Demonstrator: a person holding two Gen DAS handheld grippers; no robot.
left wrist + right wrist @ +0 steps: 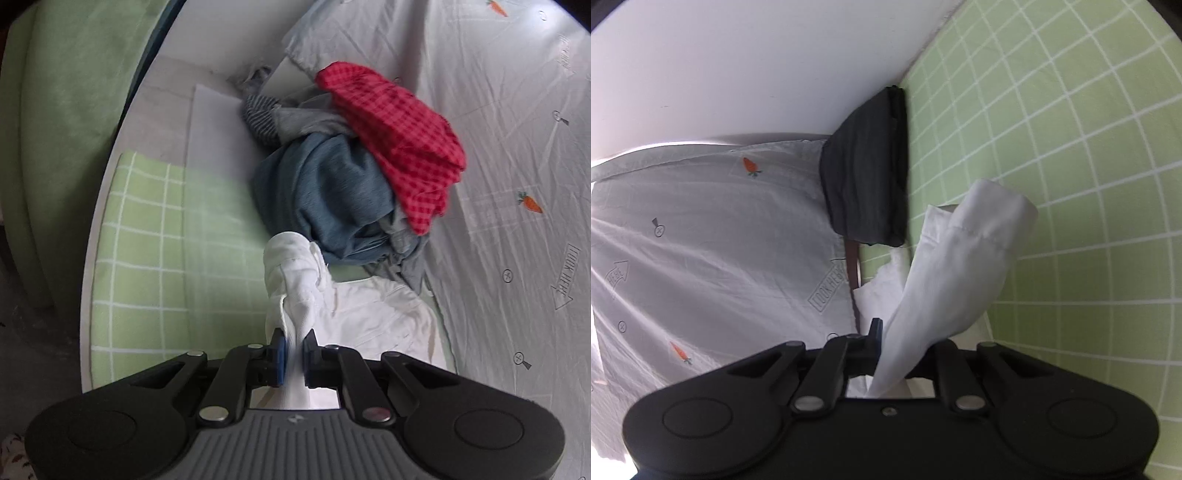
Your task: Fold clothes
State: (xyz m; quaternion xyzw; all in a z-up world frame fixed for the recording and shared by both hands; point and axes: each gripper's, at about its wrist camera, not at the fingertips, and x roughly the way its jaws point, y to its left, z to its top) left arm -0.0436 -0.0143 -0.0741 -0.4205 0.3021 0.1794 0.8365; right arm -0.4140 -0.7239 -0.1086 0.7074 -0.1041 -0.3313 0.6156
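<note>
My left gripper [293,349] is shut on a bunched part of a white garment [373,314], which trails onto the green checked sheet [147,236]. My right gripper [905,350] is shut on another part of the white garment [960,266], whose cuffed end sticks up past the fingers; the right finger is hidden by cloth. A pile of unfolded clothes lies beyond the left gripper: a blue garment [332,192], a red checked one [399,140] and a grey striped one [262,114].
A folded dark garment [868,177] lies by the white wall [757,66] at the bed's edge. A white carrot-print quilt [509,147] covers the right of the bed and shows in the right wrist view [720,240]. A green blanket [66,110] hangs left.
</note>
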